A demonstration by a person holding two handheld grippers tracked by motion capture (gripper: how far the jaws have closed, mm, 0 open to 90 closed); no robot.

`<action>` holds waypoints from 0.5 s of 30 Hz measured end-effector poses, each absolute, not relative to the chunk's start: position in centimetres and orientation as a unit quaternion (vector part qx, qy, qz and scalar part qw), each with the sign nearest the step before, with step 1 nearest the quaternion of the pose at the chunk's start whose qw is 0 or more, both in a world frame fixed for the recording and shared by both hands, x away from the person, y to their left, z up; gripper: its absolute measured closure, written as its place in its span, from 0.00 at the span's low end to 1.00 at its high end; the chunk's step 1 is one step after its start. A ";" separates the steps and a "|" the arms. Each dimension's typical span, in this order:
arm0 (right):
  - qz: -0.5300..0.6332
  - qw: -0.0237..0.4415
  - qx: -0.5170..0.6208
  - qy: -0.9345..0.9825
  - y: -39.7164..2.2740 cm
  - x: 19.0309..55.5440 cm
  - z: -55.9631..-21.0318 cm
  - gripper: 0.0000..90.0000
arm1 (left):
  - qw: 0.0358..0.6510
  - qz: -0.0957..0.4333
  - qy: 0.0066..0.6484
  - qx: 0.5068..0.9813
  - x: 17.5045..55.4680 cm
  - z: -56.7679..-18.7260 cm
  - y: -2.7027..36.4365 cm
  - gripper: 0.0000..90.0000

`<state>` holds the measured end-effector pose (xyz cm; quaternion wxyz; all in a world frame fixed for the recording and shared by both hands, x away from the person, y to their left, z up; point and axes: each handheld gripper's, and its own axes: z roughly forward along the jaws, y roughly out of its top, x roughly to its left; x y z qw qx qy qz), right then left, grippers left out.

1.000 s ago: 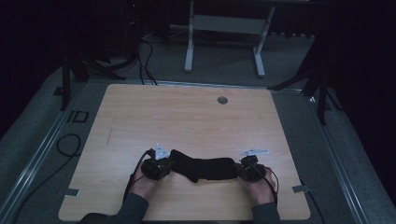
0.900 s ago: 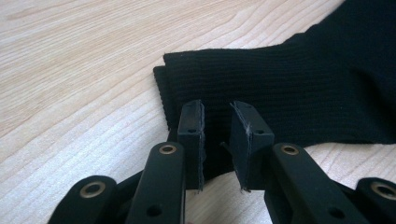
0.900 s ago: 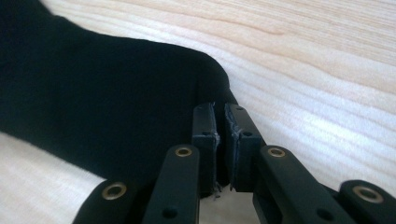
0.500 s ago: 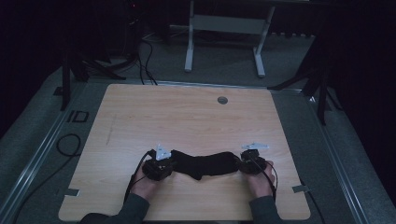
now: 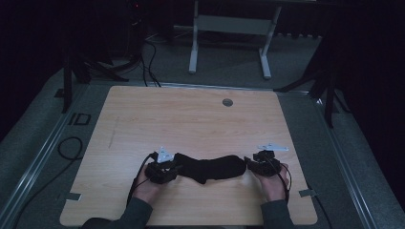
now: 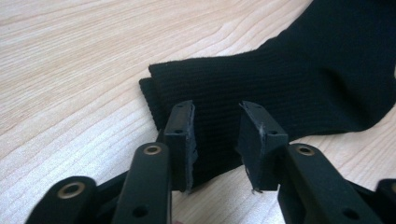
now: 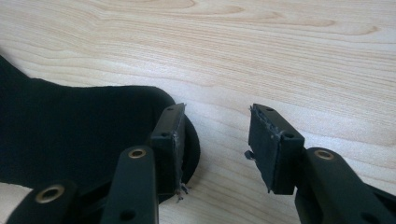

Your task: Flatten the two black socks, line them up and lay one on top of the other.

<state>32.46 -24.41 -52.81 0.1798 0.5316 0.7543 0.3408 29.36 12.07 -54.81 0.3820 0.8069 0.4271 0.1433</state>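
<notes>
Two black socks (image 5: pixel 210 168), stacked as a pair, lie flat near the front edge of the worktop (image 5: pixel 191 119). Left tool (image 6: pixel 217 140) has just been opening, its jaws parted over the cuff, pads clear. Right tool (image 7: pixel 217 147) likewise just opened, released beside the toe. Laying-out appears finished; next move calls for withdrawing or regripping to fold.

Left tool (image 5: pixel 177 168) and right tool (image 5: pixel 247 165) just opened.

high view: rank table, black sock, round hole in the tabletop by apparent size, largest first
1. table, wooden, by far the largest.
2. black sock, lying flat across the near edge.
3. round hole, smallest; it sits farther from the camera, but the gap is too big to matter.
</notes>
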 end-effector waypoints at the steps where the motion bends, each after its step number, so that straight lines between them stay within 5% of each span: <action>1: 0.340 0.178 0.532 0.755 -24.5 32.5 -52.9 0.61 | 0.383 0.144 0.426 0.807 29.3 -54.7 12.2 0.71; 15: 0.336 0.179 0.546 0.746 -26.0 32.9 -53.5 0.57 | 0.409 0.181 0.442 0.777 29.6 -53.8 14.0 0.65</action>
